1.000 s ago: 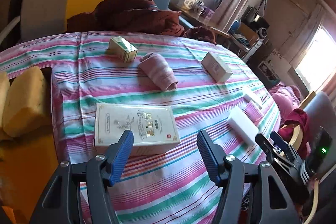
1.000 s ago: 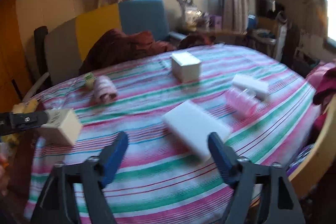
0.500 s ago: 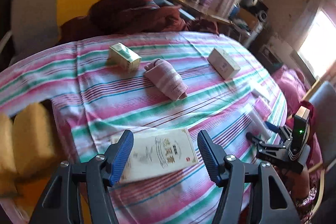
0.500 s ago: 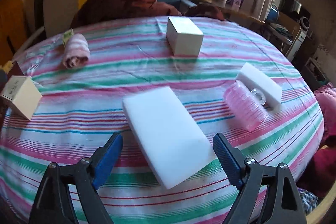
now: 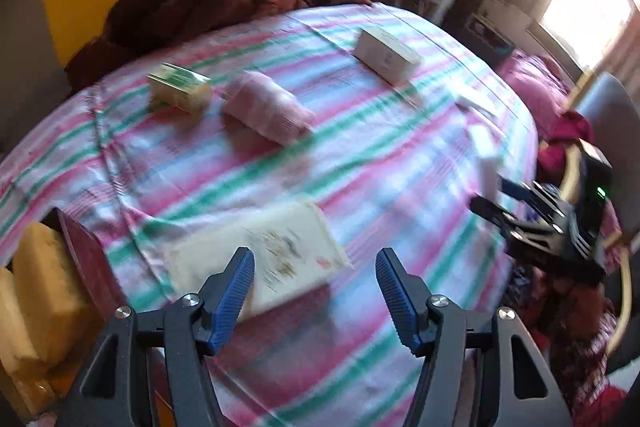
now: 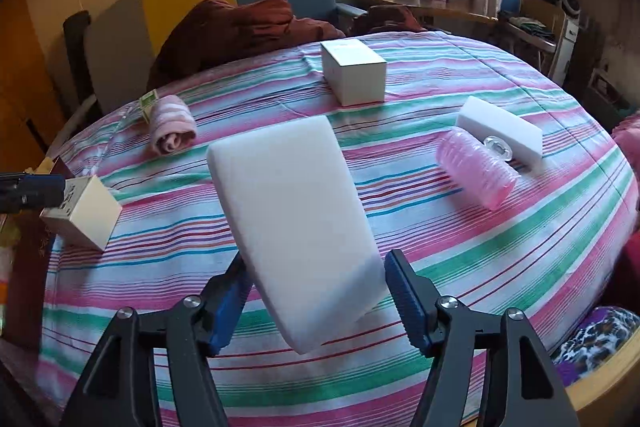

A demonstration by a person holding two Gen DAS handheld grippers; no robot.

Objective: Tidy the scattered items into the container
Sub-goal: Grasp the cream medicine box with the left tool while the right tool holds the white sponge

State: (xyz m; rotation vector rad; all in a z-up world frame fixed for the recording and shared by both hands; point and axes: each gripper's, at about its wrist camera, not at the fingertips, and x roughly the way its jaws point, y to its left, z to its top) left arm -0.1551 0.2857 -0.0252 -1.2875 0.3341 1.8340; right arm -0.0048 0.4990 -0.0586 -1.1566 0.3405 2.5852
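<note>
Surface [image 6: 500,259]: a round top covered by a cloth striped in pink, green and white.
Right tool [image 6: 316,267]: clenched on the white foam block [image 6: 292,211]; its jaws have just been closing, with the block between them, and the blue pads are set against the block's two long sides at its near end.
White foam block: tilted, its far end raised toward the middle of the surface; in the blurred left wrist view it is seen standing on end in the right tool.
Left tool [image 5: 316,287]: released, its blue pads spread wide above the near left part of the surface.
Cream flat box [image 5: 280,255]: lying on the cloth just beyond the left tool's pads and partly covered by the left one; whether it is touched cannot be told.
Pink rolled cloth [image 5: 268,107]: laid at the far left, just beside a small green-and-cream box [image 5: 180,91].
White box [image 6: 354,71]: placed at the far middle, apart from the rest.
Pink ribbed bottle [image 6: 476,171]: lying on its side at the right, touching a second white block [image 6: 500,131] behind it.
Dark red garment [image 6: 240,23]: heaped beyond the far edge.
Container: cannot be made out with certainty.
</note>
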